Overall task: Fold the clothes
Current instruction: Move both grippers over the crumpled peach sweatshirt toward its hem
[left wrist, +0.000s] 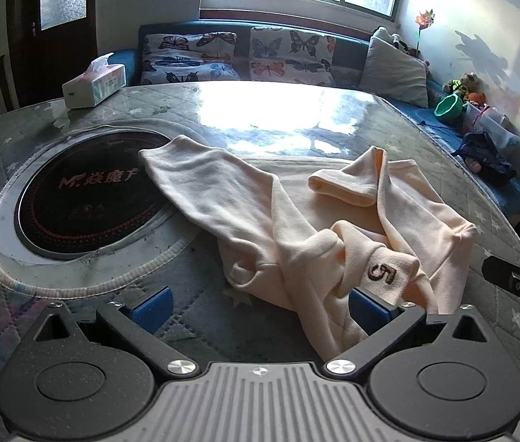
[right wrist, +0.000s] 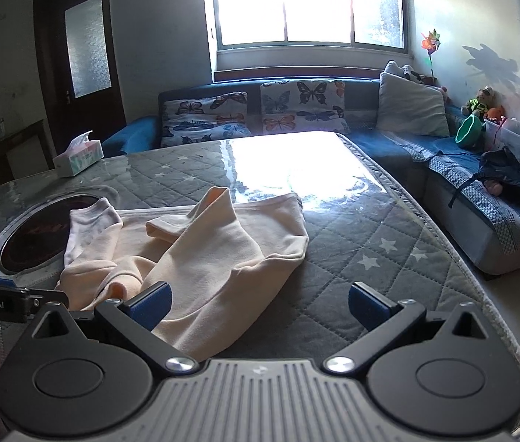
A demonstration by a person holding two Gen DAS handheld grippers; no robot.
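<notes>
My left gripper and right gripper both gape wide, holding nothing. Cream top lies crumpled on the quilted table, collar with the 5 at my left's 1 o'clock. Looks soft, light, floppy; will sag. I'd pinch a shoulder seam at the collar's edge.

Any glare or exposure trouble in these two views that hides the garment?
Left wrist: window glare whitens the table behind the garment, which stays readable. Right wrist: the window is blown out, the table glares beyond the garment, and the room's left side is dim.
</notes>
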